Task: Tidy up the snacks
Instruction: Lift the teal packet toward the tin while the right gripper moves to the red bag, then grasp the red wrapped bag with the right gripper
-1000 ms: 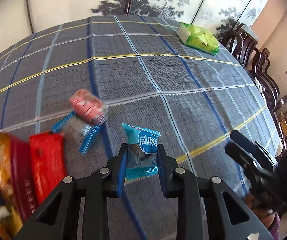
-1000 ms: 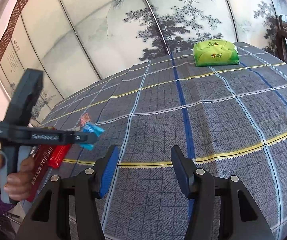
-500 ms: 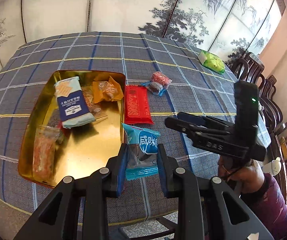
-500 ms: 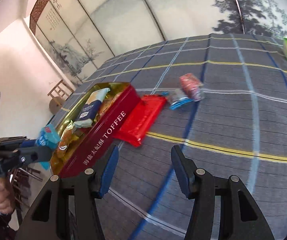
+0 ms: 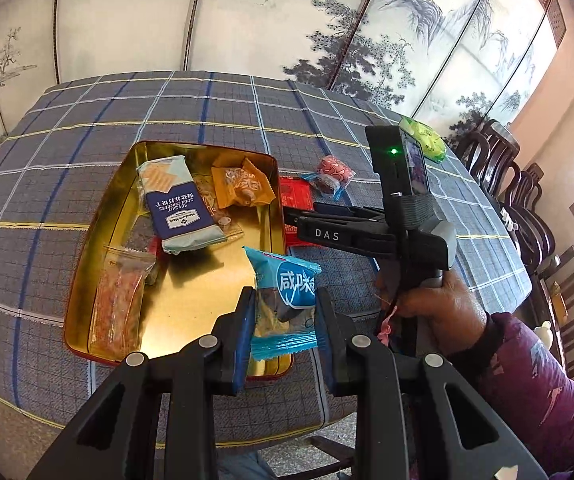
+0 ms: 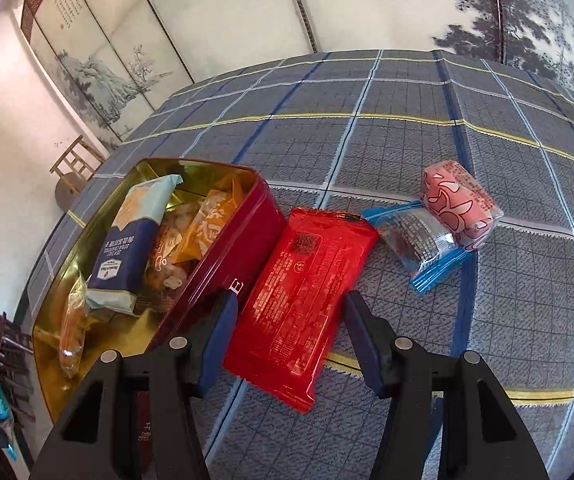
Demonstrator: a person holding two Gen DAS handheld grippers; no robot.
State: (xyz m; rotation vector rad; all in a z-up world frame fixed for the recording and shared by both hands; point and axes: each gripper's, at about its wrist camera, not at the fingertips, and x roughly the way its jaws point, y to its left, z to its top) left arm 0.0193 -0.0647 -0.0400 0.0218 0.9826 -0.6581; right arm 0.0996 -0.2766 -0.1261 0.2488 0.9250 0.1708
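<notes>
My left gripper is shut on a light blue snack packet, held above the near right corner of the open tin. The tin, gold inside and red outside, holds a soda cracker pack, an orange packet and a clear bag of orange snacks. My right gripper is open and hovers over a flat red packet lying against the tin's right wall. Beyond it lie a pink packet and a clear blue-edged packet.
A green pack sits far off on the checked tablecloth. Dark wooden chairs line the table's right side. A hand and purple sleeve carry the right gripper. The table's near edge runs just below the tin.
The left gripper carried the blue packet left, from over bare cloth to over the tin. The right gripper swung left to the red packet beside the tin.
</notes>
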